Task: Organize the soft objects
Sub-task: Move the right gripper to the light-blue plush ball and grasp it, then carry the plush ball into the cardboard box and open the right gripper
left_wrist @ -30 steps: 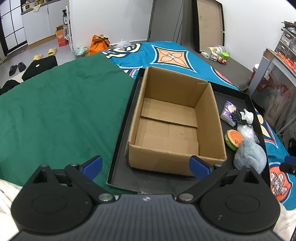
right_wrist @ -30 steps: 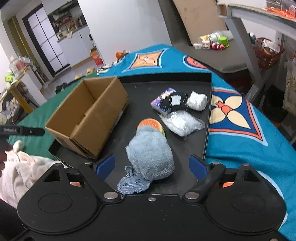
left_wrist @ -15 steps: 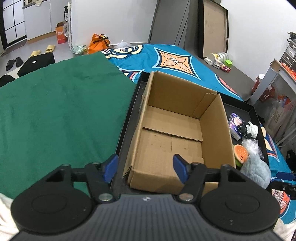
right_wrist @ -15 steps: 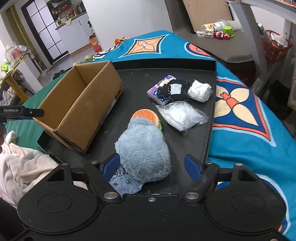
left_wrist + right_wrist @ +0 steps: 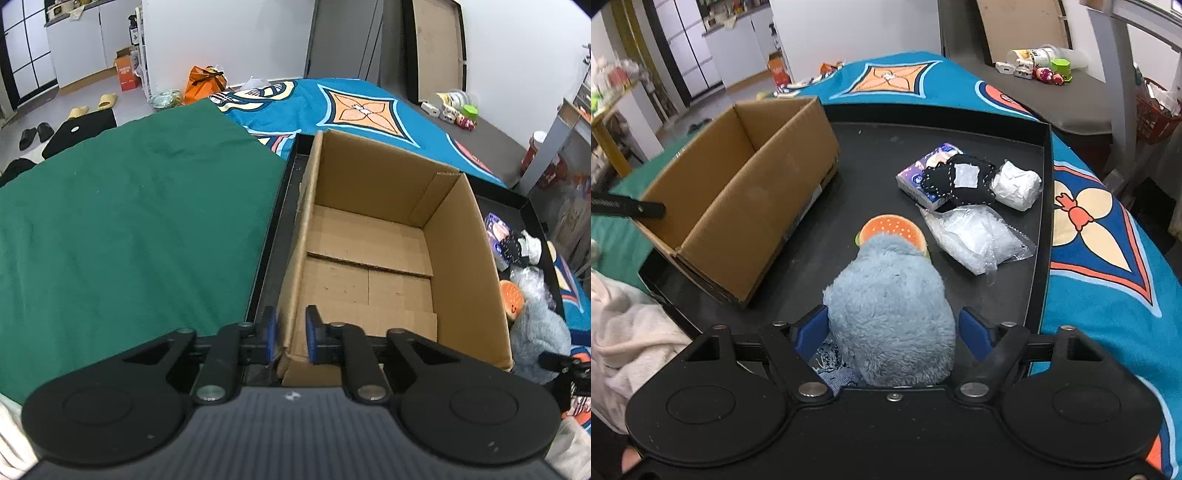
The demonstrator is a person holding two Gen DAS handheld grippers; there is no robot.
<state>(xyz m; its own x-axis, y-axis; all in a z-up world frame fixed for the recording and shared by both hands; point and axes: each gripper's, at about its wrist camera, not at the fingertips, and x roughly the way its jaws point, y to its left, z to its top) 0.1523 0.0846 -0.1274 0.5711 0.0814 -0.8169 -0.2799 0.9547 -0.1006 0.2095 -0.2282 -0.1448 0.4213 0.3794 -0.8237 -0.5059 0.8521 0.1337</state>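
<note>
- The left claw (image 5: 289, 334) is pinching the near wall of the cardboard box (image 5: 373, 273), one finger outside and one inside. It looks like it is holding the box steady.
- The right claw (image 5: 894, 330) is open wide, with a finger on each side of the blue fluffy toy (image 5: 892, 310). It has not squeezed yet.
- The fluffy toy lies on the black tray (image 5: 960, 136), just right of the box.
- Next, I think the right claw must close gently on the toy, lift it, and carry it left over the box wall.
- A burger toy (image 5: 892, 230) touches the far side of the fluffy toy and might get nudged.
- Farther from the box lie a clear plastic bag (image 5: 977, 238), a black cloth piece (image 5: 960, 181), a tissue pack (image 5: 923, 168) and a white bundle (image 5: 1017, 184).
- The box is empty inside.
</note>
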